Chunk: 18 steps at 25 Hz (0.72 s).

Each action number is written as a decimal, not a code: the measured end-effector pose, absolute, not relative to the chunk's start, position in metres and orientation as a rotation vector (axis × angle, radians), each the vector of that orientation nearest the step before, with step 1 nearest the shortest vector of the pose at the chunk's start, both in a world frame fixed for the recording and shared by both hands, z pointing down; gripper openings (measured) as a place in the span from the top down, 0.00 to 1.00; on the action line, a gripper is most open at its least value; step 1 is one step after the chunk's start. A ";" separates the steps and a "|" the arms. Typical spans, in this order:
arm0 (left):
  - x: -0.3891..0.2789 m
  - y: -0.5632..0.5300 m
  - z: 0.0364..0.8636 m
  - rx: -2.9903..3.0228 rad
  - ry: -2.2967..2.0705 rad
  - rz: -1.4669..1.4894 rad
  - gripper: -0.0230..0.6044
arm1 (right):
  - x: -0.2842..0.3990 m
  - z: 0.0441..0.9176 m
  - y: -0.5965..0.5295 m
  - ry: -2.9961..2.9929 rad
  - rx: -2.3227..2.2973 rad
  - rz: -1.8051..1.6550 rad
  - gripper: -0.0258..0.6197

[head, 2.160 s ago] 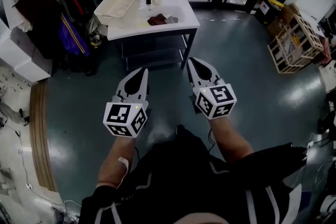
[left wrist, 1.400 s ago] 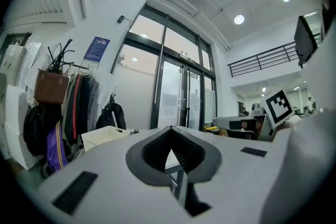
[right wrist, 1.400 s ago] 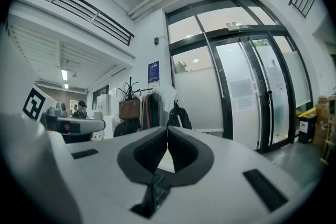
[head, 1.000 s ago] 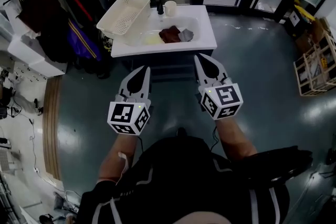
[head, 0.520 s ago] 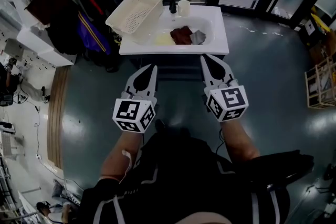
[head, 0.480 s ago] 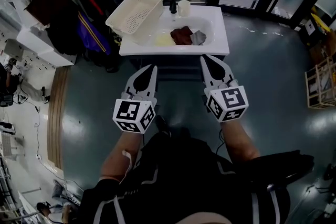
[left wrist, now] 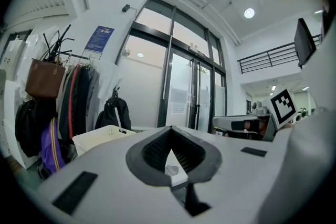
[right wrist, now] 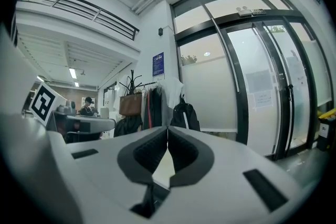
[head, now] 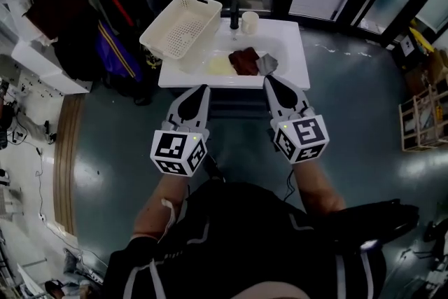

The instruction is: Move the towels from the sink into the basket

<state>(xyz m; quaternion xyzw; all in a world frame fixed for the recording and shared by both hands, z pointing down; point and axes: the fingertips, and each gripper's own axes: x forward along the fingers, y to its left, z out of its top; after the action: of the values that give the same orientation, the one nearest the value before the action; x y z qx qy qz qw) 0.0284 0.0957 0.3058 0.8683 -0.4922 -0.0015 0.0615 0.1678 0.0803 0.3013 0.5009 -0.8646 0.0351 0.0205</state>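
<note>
sink (head: 292, 52) has drawn nearer; its towels (head: 245, 61) lie ahead, closer to the right tool (head: 270, 80) than the left tool (head: 201, 88); both closed tight, empty.

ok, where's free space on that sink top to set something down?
Bare: the counter has a free right ledge between basin and edge, plus a narrow front lip. The basket looks empty inside. Crowded: basket fills the left side, towels fill the basin, and cup and what looks like a tap sit along the back.

White sink unit (head: 292, 71) with basket (head: 180, 26), cup (head: 249, 22), towels (head: 243, 61)
</note>
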 end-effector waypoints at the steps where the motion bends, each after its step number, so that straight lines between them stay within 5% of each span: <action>1: 0.023 0.087 0.305 2.628 -1.490 -0.006 0.96 | 0.163 0.302 0.072 -2.679 1.552 0.112 0.95; 18: -0.059 -0.027 0.324 2.624 -1.452 -0.018 0.96 | 0.100 0.326 -0.049 -2.604 1.584 0.141 0.94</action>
<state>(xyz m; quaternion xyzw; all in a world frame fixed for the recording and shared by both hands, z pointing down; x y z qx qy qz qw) -0.0586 -0.0272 0.3237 0.8727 -0.4829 -0.0060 0.0714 0.0998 -0.0492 0.3259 0.5186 -0.8526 0.0461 0.0455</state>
